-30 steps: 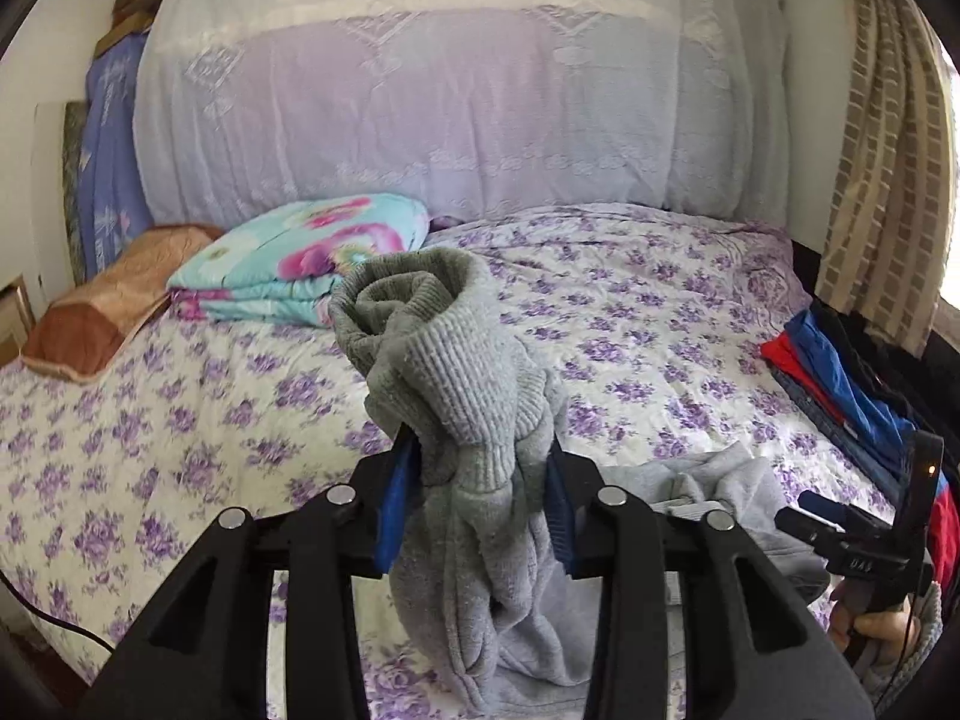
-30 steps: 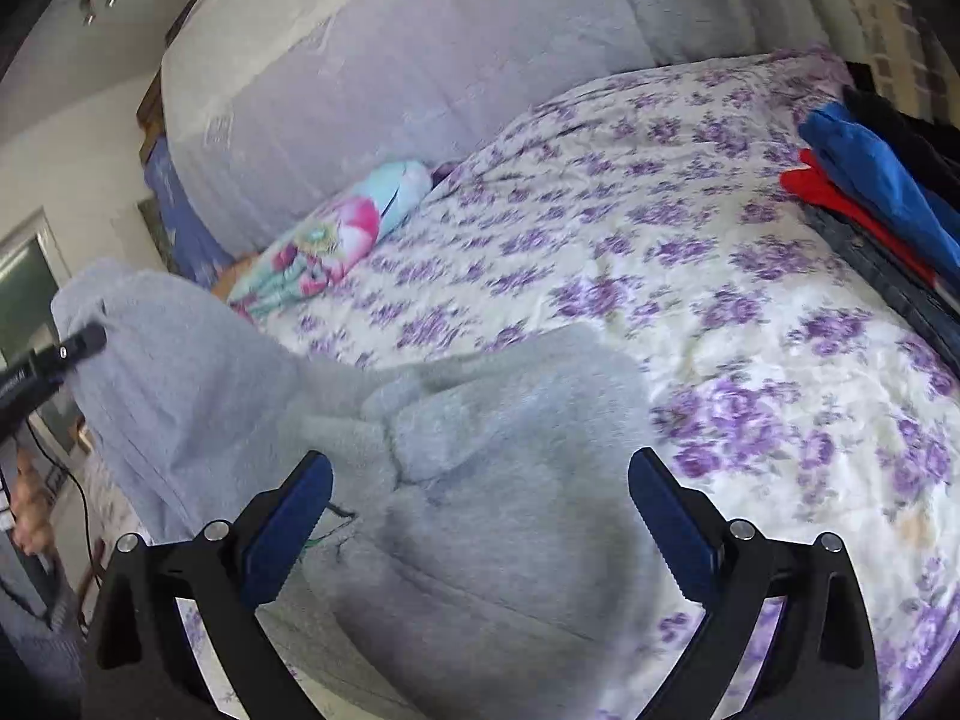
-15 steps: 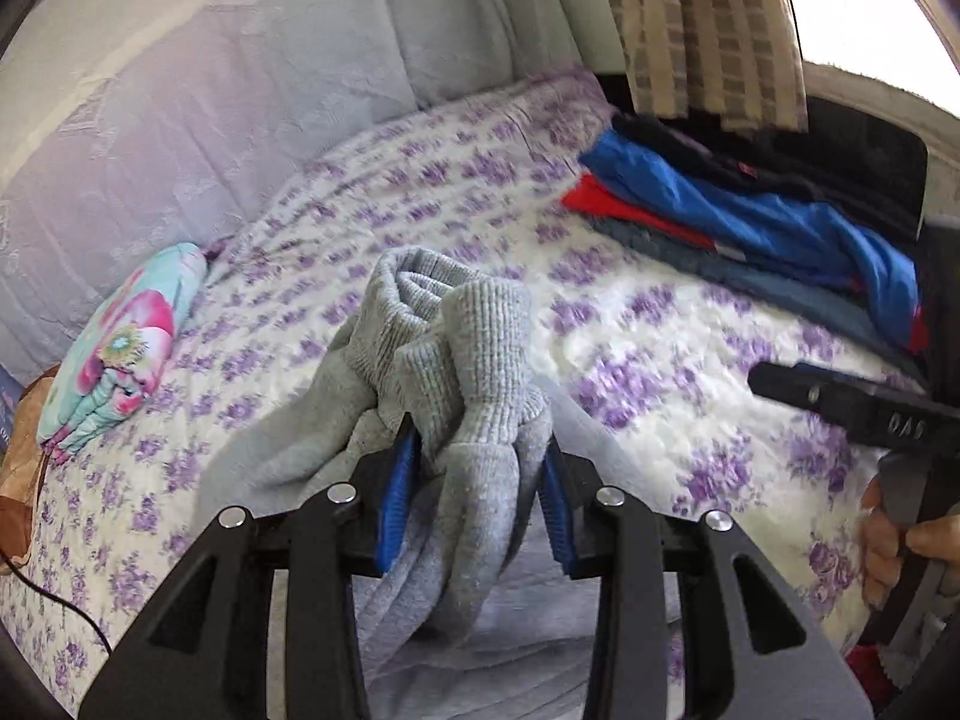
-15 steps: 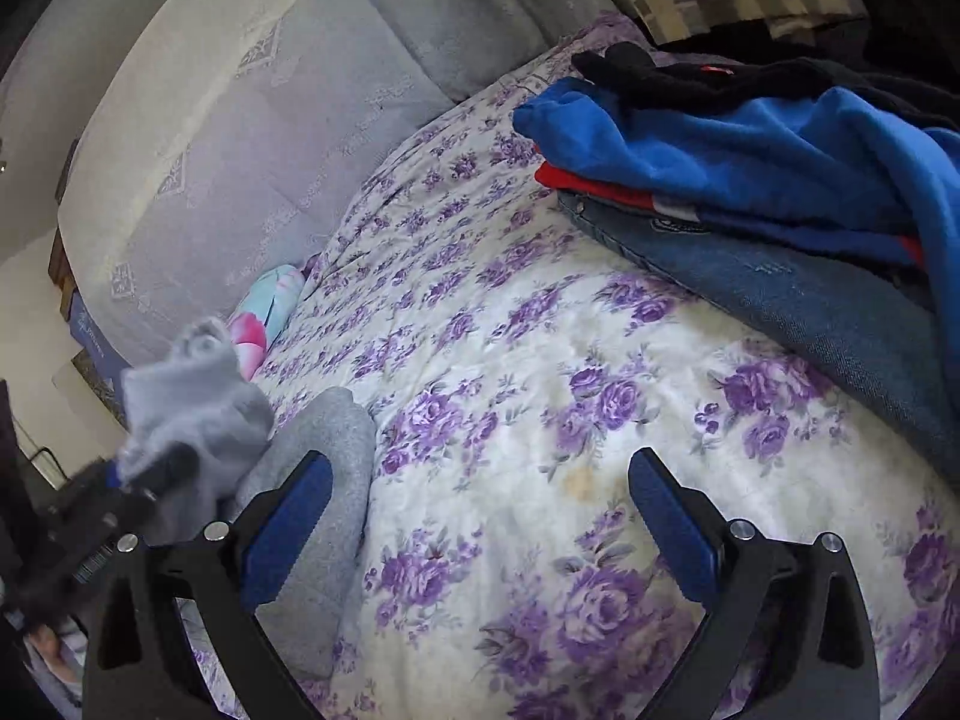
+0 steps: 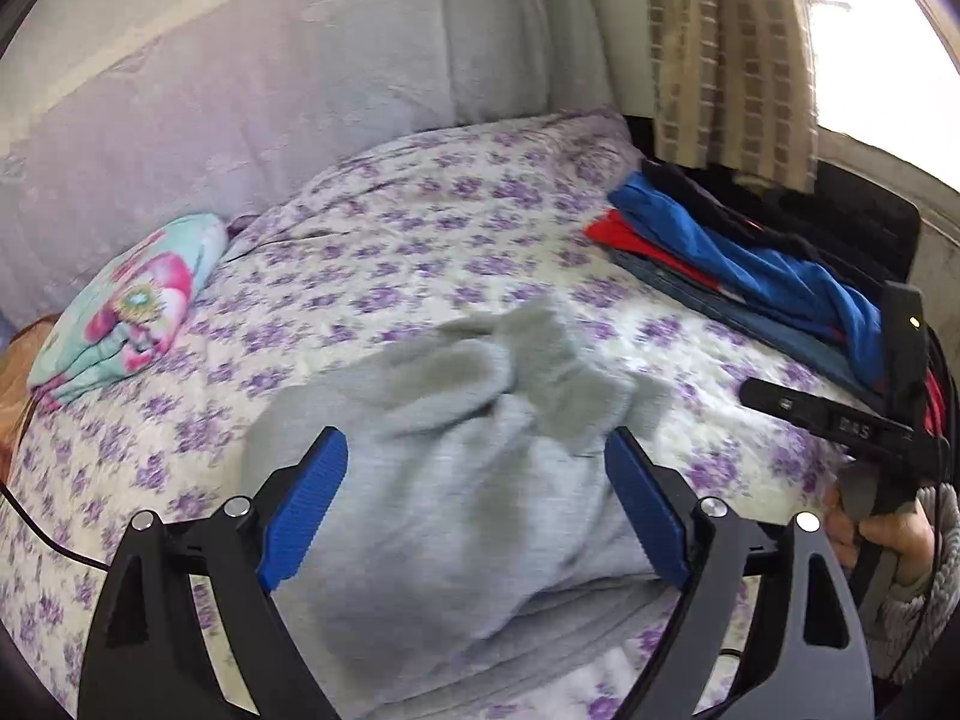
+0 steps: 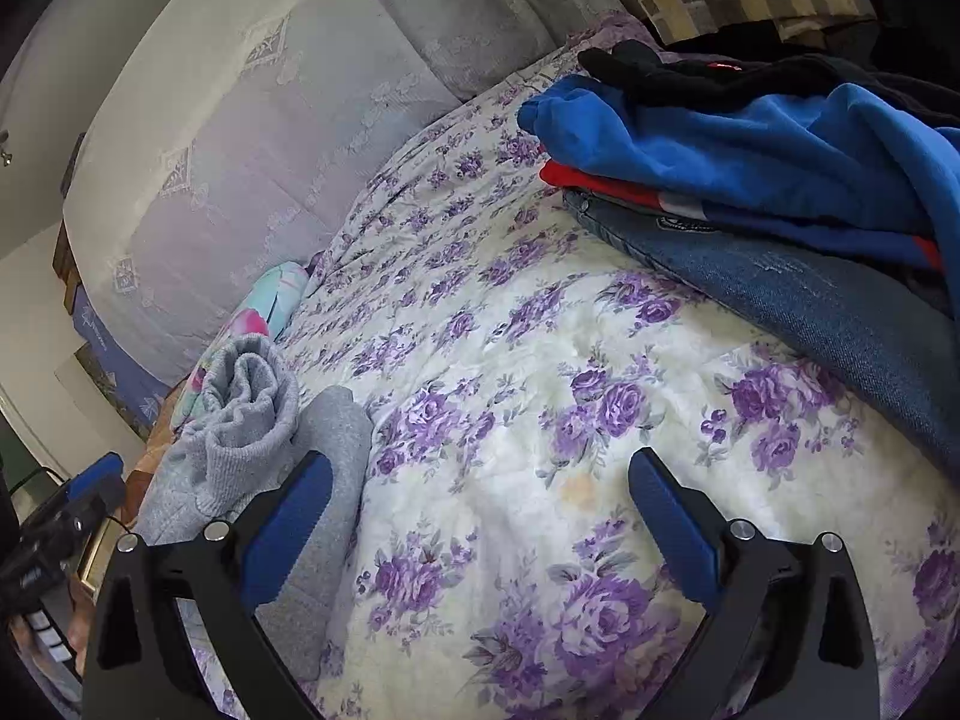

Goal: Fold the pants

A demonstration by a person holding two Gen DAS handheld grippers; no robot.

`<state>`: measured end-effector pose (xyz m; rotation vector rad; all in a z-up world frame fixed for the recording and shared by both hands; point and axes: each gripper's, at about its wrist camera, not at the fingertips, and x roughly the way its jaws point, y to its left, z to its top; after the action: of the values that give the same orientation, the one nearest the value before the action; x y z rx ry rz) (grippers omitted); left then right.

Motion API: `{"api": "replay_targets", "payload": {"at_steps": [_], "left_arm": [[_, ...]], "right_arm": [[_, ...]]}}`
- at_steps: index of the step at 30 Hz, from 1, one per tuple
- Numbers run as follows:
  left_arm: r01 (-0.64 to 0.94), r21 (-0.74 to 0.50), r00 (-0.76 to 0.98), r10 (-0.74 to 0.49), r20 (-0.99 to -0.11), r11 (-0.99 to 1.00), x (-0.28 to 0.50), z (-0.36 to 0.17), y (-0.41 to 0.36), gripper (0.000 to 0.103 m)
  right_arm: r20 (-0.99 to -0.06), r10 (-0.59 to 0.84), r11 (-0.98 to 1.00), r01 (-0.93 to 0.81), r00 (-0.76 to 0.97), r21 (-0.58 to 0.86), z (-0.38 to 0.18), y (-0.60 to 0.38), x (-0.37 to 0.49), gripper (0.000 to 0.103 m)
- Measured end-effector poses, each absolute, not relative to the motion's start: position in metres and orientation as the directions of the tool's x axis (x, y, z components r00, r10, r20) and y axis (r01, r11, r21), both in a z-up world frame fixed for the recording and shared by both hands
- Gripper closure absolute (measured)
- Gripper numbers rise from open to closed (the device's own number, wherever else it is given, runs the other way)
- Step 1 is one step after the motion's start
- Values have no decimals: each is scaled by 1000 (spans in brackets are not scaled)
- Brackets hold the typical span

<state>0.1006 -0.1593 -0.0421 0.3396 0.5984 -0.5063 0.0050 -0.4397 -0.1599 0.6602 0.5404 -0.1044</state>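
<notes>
The grey knit pants [image 5: 456,462] lie in a blurred heap on the purple-flowered bedspread [image 5: 420,264]. My left gripper [image 5: 474,480] hovers just over them; its jaws are opening, the blue pads stand wide apart and do not press the cloth between them. In the right wrist view the pants [image 6: 252,420] are at the left, the ribbed cuffs bunched up. My right gripper [image 6: 480,492] is open over bare bedspread [image 6: 540,360] to the right of the pants, nothing between its fingers. A hand [image 5: 870,534] holds it at the right edge.
A stack of clothes [image 6: 780,180], blue and red on top of jeans, lies along the bed's right side. A turquoise and pink folded blanket [image 5: 126,312] sits at the far left by the cloth-covered headboard [image 5: 270,90]. A checked curtain [image 5: 720,60] hangs at the back right.
The left gripper, which was shut on the bunched cuffs, has opened and the pants have dropped onto the bed. Over the second the right gripper swung right, off the pants, then held still.
</notes>
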Motion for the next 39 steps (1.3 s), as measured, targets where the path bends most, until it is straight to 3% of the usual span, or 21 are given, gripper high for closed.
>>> {"api": "replay_targets", "payload": {"at_steps": [4, 9, 12, 15, 19, 21, 25, 30, 32, 34, 36, 39], "left_arm": [[433, 119, 713, -259, -652, 893, 133, -47, -119, 18], [458, 142, 689, -249, -681, 878, 131, -68, -113, 18], [482, 125, 649, -258, -716, 867, 130, -90, -117, 18], [490, 88, 618, -274, -737, 867, 128, -111, -113, 17], [543, 12, 572, -360, -737, 840, 123, -122, -103, 17], [546, 8, 573, -367, -733, 838, 123, -121, -102, 17], [527, -62, 565, -404, -720, 847, 131, -101, -85, 17], [466, -33, 635, -360, -683, 884, 148, -73, -72, 17], [456, -59, 614, -362, -702, 888, 157, -75, -73, 17], [455, -67, 579, -352, -735, 888, 164, -89, -77, 17], [455, -54, 545, -326, -772, 889, 168, -111, -82, 13], [433, -86, 557, -342, -757, 897, 166, -131, -79, 4]], "right_arm": [[-481, 42, 860, 214, 876, 464, -130, -416, 11, 4], [-440, 65, 960, 64, 896, 272, -72, -357, 50, 4], [-496, 60, 985, 29, 866, 169, -69, -327, 79, 4], [-640, 11, 994, 59, 768, 88, -106, -317, 104, 4], [-691, 177, 955, 49, 700, 294, -152, -346, 99, 4], [-696, 158, 962, 50, 700, 268, -149, -341, 100, 4], [-641, 66, 986, 48, 765, 158, -114, -324, 90, 4], [-472, 134, 988, -82, 871, 129, -51, -300, 92, 4], [-477, 169, 986, -145, 863, 87, -47, -282, 107, 15], [-536, 194, 980, -188, 822, 67, -58, -268, 126, 54], [-614, 167, 984, -170, 771, 54, -82, -264, 143, 76], [-667, 182, 983, -154, 723, 101, -117, -277, 153, 75]]}}
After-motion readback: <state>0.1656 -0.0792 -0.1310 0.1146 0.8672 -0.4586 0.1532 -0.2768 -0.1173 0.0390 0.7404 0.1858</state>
